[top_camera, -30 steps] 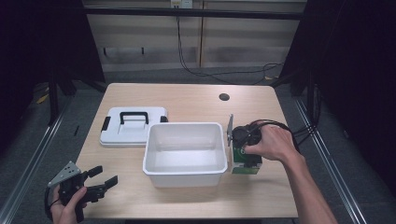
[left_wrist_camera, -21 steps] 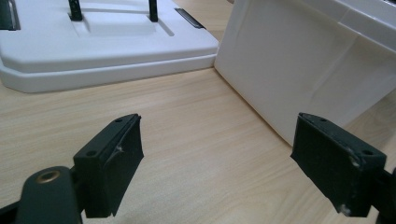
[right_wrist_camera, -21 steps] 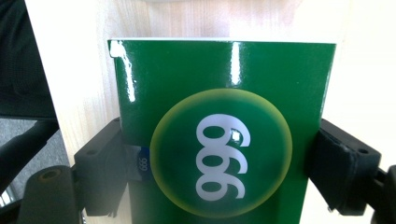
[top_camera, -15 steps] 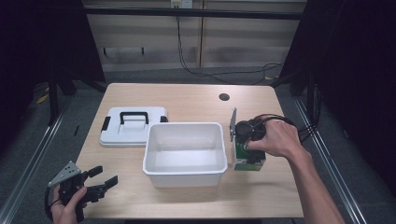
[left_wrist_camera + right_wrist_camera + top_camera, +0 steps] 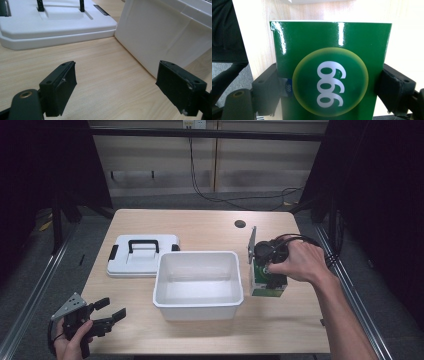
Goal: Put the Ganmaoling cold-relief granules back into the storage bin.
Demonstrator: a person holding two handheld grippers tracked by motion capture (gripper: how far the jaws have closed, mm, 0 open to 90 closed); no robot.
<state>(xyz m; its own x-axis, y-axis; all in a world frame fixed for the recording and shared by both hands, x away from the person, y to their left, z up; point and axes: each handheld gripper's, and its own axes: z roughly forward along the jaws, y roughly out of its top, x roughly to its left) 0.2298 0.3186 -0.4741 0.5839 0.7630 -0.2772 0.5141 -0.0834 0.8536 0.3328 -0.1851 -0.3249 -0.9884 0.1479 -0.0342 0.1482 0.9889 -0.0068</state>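
High view: right gripper [image 5: 264, 279] points down & pinches a green box [image 5: 265, 287] on the worktop [image 5: 210, 227], w/ a white tub [image 5: 198, 284] just left of it. Left gripper [image 5: 102, 312] is low by the near edge, spread wide, holding nothing. A white lid [image 5: 142, 255] lies past it.

Left gripper view: gripper [image 5: 125, 85] is spread; tub wall [image 5: 160, 40] ahead on the right, lid [image 5: 55, 23] ahead on the left.

Right gripper view: gripper [image 5: 329, 91] squeezes both sides of the box [image 5: 332, 75].

A glossy green box [image 5: 332, 72] (white "999" in a yellow-ringed circle) stands just right of the white bin [image 5: 198, 278].
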